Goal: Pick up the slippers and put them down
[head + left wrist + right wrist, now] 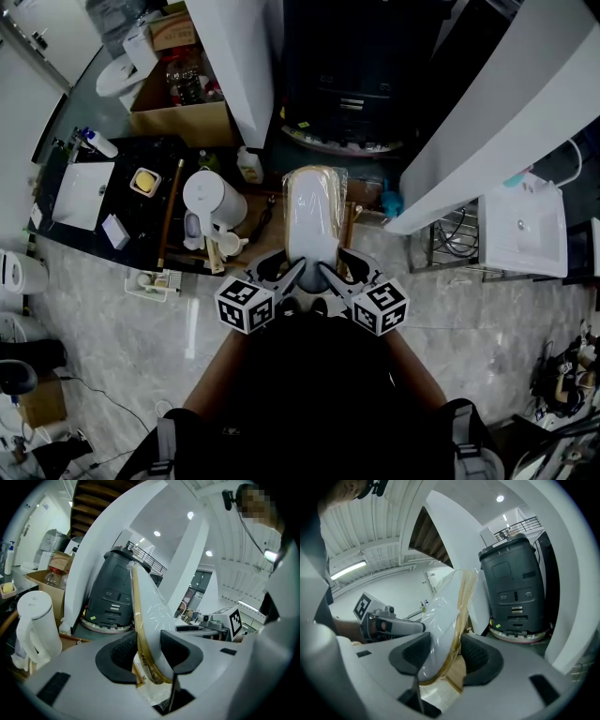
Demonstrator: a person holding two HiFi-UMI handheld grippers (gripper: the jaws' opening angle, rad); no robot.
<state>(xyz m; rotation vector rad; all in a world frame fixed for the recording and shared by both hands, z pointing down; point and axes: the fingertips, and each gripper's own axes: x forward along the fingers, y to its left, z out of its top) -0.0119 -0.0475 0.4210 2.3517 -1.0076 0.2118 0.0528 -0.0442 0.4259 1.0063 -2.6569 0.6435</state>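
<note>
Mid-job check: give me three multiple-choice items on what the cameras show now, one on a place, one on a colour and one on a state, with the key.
1. In the head view, where is the white kettle in relation to the slippers?
A. to their left
B. to their right
C. on top of them

2. The slippers are mainly:
A. red
B. white
C. black

3. The left gripper and right gripper are:
A. both open and empty
B. only the left one gripping
C. both shut on the slippers

Key: 1 A, the kettle shows left of the slippers. 2 B, they look white with a tan edge under clear wrap. 3 C, each gripper view shows the pads pressing on the slippers.
</note>
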